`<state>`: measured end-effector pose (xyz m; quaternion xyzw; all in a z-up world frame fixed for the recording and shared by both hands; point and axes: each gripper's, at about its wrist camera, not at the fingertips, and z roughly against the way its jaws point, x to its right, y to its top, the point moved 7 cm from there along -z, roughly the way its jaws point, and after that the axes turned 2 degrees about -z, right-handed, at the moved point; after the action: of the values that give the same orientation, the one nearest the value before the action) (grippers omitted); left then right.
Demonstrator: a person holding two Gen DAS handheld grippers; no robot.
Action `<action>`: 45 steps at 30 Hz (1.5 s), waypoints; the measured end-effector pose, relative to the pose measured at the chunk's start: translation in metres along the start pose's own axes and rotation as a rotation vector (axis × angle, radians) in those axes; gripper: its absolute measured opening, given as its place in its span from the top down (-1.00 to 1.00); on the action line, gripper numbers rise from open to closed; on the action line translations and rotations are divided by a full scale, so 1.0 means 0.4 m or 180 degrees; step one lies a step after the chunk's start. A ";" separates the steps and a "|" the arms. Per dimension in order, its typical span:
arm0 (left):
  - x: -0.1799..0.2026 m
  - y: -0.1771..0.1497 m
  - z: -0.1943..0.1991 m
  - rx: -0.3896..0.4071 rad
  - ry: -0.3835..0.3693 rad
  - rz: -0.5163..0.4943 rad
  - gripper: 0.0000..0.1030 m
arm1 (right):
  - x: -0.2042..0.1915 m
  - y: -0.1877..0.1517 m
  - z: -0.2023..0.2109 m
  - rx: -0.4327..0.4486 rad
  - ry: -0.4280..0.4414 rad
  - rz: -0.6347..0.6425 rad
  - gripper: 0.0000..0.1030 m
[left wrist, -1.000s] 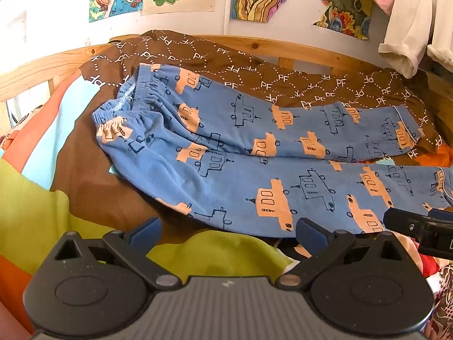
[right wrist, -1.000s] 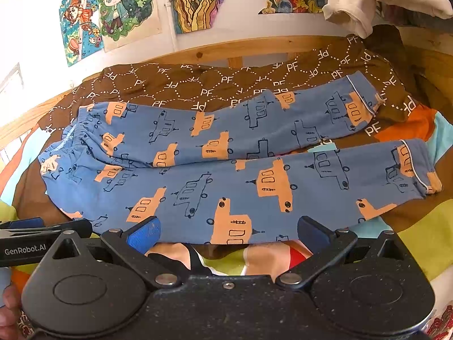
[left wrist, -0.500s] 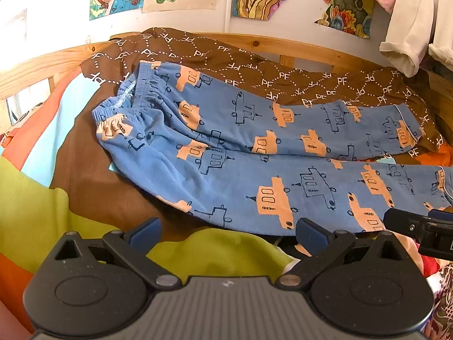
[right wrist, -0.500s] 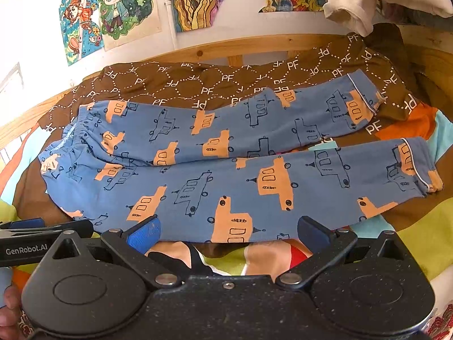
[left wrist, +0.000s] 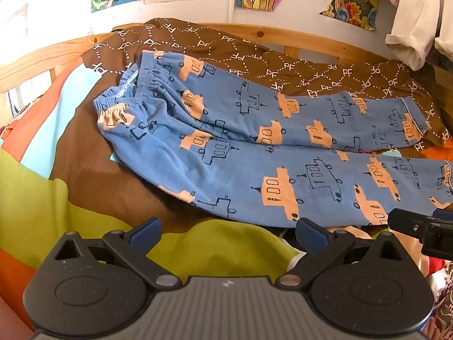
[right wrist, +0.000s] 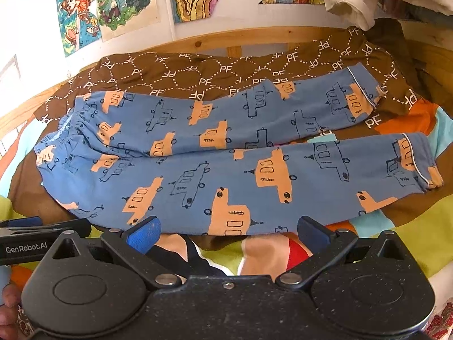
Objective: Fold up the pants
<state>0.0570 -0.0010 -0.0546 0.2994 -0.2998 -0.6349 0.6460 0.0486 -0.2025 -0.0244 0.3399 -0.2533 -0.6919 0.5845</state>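
Blue pants [left wrist: 254, 153] printed with orange cars lie flat across the bed, waistband [left wrist: 119, 107] to the left and both leg cuffs to the right. In the right wrist view the same pants [right wrist: 226, 155] spread with cuffs [right wrist: 419, 167] at the right. My left gripper [left wrist: 226, 231] hovers open just short of the near leg's lower edge, holding nothing. The right gripper [right wrist: 228, 231] is open too, level with the near leg's hem edge, empty. Each gripper's tip shows at the edge of the other's view.
A brown quilt [left wrist: 283, 65] with white "PF" marks lies behind the pants against a wooden bed rail [right wrist: 215, 39]. The bedspread [left wrist: 36, 204] has green, orange and light-blue patches. Clothes [left wrist: 410, 28] hang at top right, posters on the wall. A person's knees [right wrist: 263, 252] show below.
Both grippers have crept slightly forward toward the near leg; the pants lie as before and both stay open.
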 end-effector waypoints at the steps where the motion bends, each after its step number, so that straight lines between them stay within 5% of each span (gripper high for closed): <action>1: 0.000 -0.001 -0.001 -0.0008 0.0001 -0.0002 -1.00 | 0.001 0.000 -0.001 -0.0011 -0.0005 -0.0001 -0.99; 29: 0.024 0.060 -0.044 -0.0285 0.0009 -0.0092 -1.00 | 0.000 0.057 -0.028 -0.0123 -0.0046 0.0140 -0.99; 45: 0.040 0.205 -0.098 -0.0184 0.0090 -0.0491 -1.00 | 0.022 0.198 -0.088 -0.0049 -0.0091 0.0641 -0.99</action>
<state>0.1398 -0.0157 -0.0165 0.3117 -0.2482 -0.6870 0.6077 0.1252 -0.2244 0.0108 0.2984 -0.2892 -0.6363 0.6500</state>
